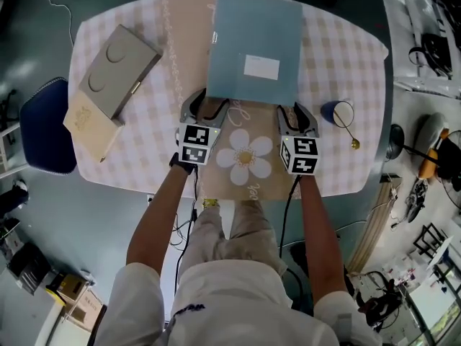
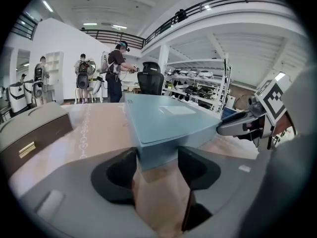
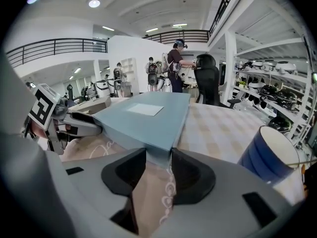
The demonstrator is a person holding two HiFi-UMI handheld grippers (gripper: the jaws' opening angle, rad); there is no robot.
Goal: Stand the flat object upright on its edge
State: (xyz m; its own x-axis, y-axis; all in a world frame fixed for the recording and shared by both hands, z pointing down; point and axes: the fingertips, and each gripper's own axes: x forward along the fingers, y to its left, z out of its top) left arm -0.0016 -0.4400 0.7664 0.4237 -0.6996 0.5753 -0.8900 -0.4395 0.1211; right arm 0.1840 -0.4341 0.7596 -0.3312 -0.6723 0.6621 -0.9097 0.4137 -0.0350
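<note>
The flat blue box [image 1: 253, 45] lies broad face down on the table [image 1: 338, 71], at its middle. Its long axis runs straight away from the person, and its near short edge faces both tools. The box therefore lies directly ahead of each tool, not to one side. The left tool [image 1: 209, 101] sits at the near left corner and the right tool [image 1: 294, 108] at the near right corner, so neither hand is the nearer. Each gripper view shows a box corner filling the gap between the dark pads, with both pads against the box walls, so each tool is pinching its own corner. Whether the near edge has left the table cannot be told. Both forearms reach forward roughly parallel, with the tools pointing ahead and downward at a shallow slant. Judgement: with the grip on the near edge only, standing the box up calls for raising that edge so that the box pivots on its far short edge. A blue cup [image 1: 335, 112] stands just beside the right tool, on its outer side, and is a possible obstruction.
</note>
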